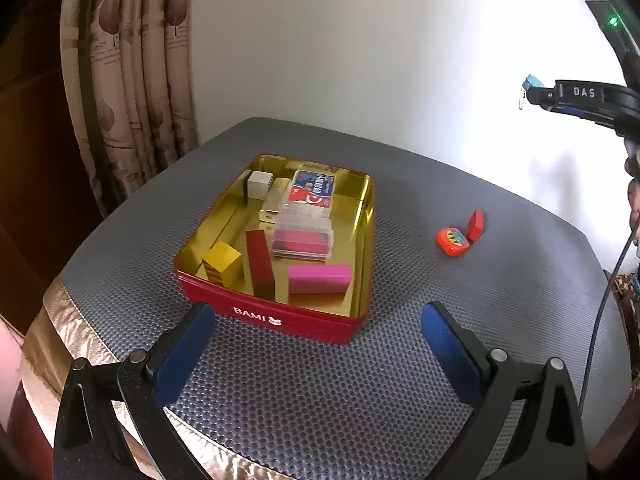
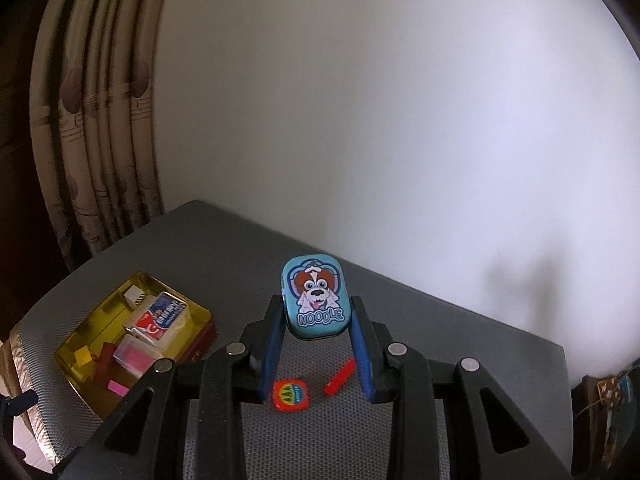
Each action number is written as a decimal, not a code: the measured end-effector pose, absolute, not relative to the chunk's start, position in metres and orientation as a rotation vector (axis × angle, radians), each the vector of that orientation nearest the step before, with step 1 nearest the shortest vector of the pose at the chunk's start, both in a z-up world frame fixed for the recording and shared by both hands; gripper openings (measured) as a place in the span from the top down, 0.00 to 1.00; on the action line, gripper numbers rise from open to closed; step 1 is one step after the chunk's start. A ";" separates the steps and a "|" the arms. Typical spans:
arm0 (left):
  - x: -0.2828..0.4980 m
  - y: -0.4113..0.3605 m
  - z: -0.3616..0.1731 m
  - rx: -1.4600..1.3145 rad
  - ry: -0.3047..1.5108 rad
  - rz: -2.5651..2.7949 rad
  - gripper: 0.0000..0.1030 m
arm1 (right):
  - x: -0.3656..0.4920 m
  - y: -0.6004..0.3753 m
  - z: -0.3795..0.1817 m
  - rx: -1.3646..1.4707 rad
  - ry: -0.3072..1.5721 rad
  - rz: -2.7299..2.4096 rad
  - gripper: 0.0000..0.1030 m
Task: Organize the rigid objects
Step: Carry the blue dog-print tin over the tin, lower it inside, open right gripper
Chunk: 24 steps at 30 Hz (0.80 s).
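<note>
Grey, dimpled table mat (image 1: 320, 380) before a plain white wall, patterned curtain (image 1: 132, 92) at the far left. On the mat, an open red tin (image 1: 280, 322) with a gold interior, marked "BAMI".

Inside the tin: a pink block (image 1: 319, 279) near the front wall, a dark red block (image 1: 259, 260) beside it, a gold block (image 1: 222, 266) at the front left corner, a clear case (image 1: 302, 236) with pink contents in the middle, a red-and-blue printed box (image 1: 310, 191) behind that, a white cube (image 1: 259, 185) at the far left corner.

To the right of the tin, well apart from it: a small orange rounded tin (image 1: 453, 242), and just beyond that a red block (image 1: 475, 225) standing on edge.

Left gripper (image 1: 316, 322) empty, blue-padded fingers spread wide, just in front of the tin's front wall.

Right gripper (image 2: 316, 312) raised above the mat, right of the tin, fingers clamped on a blue dog tin (image 2: 314, 298) lettered "NOODLE", held upright above the orange rounded tin and red block.
</note>
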State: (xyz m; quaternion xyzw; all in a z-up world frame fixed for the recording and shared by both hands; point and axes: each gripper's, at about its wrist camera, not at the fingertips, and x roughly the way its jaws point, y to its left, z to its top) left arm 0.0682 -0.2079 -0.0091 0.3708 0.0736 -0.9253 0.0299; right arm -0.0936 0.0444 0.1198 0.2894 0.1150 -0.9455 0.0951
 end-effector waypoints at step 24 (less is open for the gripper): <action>0.059 -0.236 -0.024 1.205 0.297 -2.753 0.01 | -0.110 -0.057 0.073 0.928 0.287 -2.573 0.69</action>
